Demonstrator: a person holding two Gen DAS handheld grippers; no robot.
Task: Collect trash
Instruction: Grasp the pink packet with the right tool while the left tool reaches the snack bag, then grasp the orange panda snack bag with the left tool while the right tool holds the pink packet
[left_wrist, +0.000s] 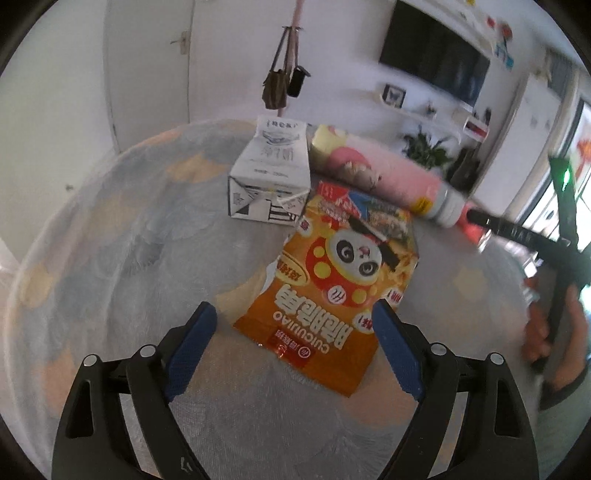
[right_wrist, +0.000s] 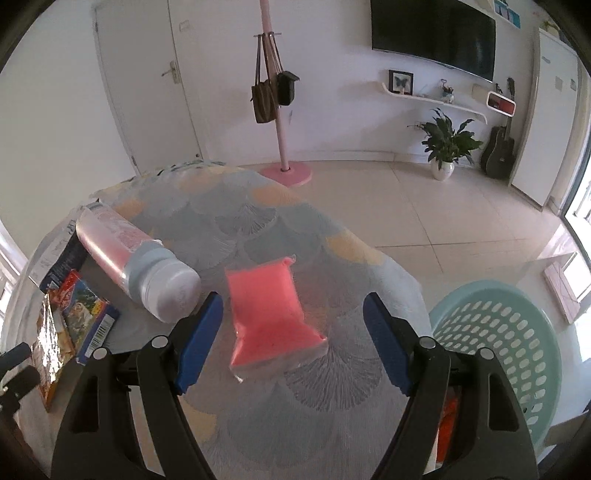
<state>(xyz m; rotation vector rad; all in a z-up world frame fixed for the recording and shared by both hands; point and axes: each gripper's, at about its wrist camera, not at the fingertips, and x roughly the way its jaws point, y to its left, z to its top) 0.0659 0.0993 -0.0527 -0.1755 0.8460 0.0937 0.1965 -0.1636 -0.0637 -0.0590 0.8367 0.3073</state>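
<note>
An orange snack bag with a panda print lies flat on the patterned tablecloth. My left gripper is open, its blue pads on either side of the bag's near end. Behind the bag stand a white milk carton and a lying pink bottle. In the right wrist view a pink tissue pack lies between the pads of my open right gripper. The pink bottle lies left of it, with the snack bag at the far left.
A teal perforated basket stands on the floor right of the table, with something orange inside. A pink coat stand with bags, a potted plant and a guitar stand farther off. The other hand-held gripper shows at the right.
</note>
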